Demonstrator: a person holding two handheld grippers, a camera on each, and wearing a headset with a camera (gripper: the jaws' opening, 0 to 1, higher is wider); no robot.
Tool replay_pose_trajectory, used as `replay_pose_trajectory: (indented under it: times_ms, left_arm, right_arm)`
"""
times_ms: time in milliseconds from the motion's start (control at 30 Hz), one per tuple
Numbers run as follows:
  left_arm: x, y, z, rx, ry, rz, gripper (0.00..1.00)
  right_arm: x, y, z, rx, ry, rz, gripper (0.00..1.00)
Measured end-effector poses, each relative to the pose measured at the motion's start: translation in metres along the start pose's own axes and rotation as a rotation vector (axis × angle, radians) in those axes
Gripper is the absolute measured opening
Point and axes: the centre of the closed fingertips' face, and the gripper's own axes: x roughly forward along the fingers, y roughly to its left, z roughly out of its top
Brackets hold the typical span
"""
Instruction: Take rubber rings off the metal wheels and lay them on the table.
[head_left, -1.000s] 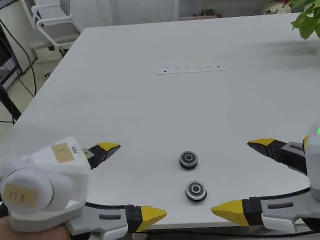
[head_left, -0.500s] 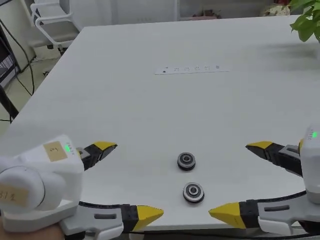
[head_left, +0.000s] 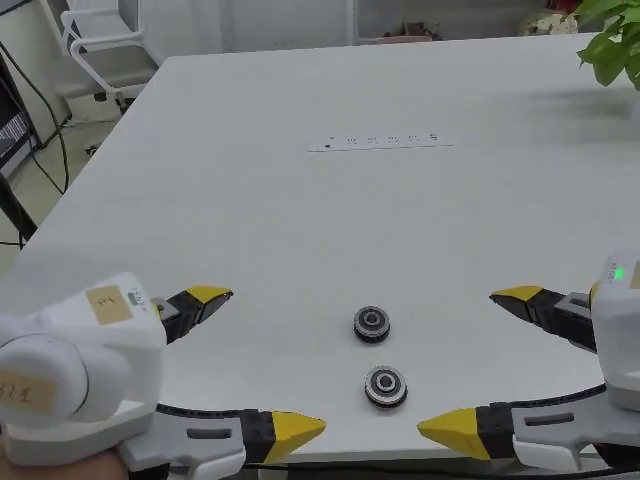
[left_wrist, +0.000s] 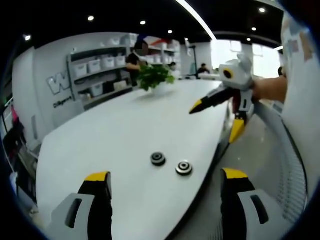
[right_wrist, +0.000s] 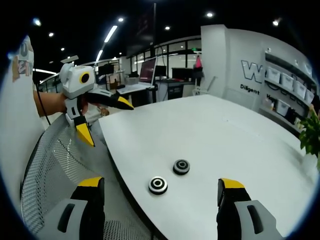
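Two small metal wheels with black rubber rings lie flat near the front edge of the white table (head_left: 300, 220): the far wheel (head_left: 372, 323) and the near wheel (head_left: 386, 386). They also lie ahead of the jaws in the left gripper view, far wheel (left_wrist: 158, 158) and near wheel (left_wrist: 184, 168), and in the right gripper view, far wheel (right_wrist: 181, 166) and near wheel (right_wrist: 158, 184). My left gripper (head_left: 262, 362) stands open to their left, my right gripper (head_left: 478, 362) open to their right. Neither holds anything.
A white strip with small dark marks (head_left: 380, 141) lies mid-table. A green plant (head_left: 612, 40) stands at the far right corner. A white chair (head_left: 100, 45) is beyond the far left edge. Shelves with bins (left_wrist: 100, 70) line the back wall.
The head camera shifted slightly. Both grippers stayed open on either side of the wheels, and the wheels did not move.
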Motion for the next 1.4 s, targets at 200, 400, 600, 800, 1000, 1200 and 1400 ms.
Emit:
replay_pose_trajectory:
  times_ms: [200, 400, 600, 800, 1000, 1200, 1400]
  left_arm:
    - [-0.001, 0.0, 0.0, -0.003, 0.0, 0.001, 0.91]
    - [-0.001, 0.0, 0.0, -0.011, 0.001, -0.002, 0.91]
    - [-0.001, -0.001, 0.0, -0.028, 0.001, -0.008, 0.92]
    - [0.0, -0.003, 0.0, -0.031, 0.005, -0.031, 0.91]
    - [0.001, -0.002, 0.0, -0.067, 0.007, -0.048, 0.91]
    - [0.0, -0.001, 0.003, -0.074, 0.001, -0.052, 0.91]
    - [0.002, -0.001, 0.005, -0.082, 0.0, -0.062, 0.91]
  right_arm:
    - [0.001, 0.002, -0.002, -0.009, 0.012, 0.005, 0.93]
    - [0.001, 0.003, -0.003, -0.008, 0.018, 0.012, 0.93]
    - [0.001, 0.005, -0.003, -0.007, 0.021, 0.026, 0.93]
    - [0.001, 0.005, 0.0, -0.008, 0.015, 0.028, 0.93]
    - [-0.002, 0.002, 0.006, 0.016, -0.012, 0.031, 0.93]
    - [-0.005, 0.0, 0.011, 0.037, -0.034, 0.041, 0.95]
    - [-0.006, -0.006, 0.016, 0.049, -0.056, 0.051, 0.95]
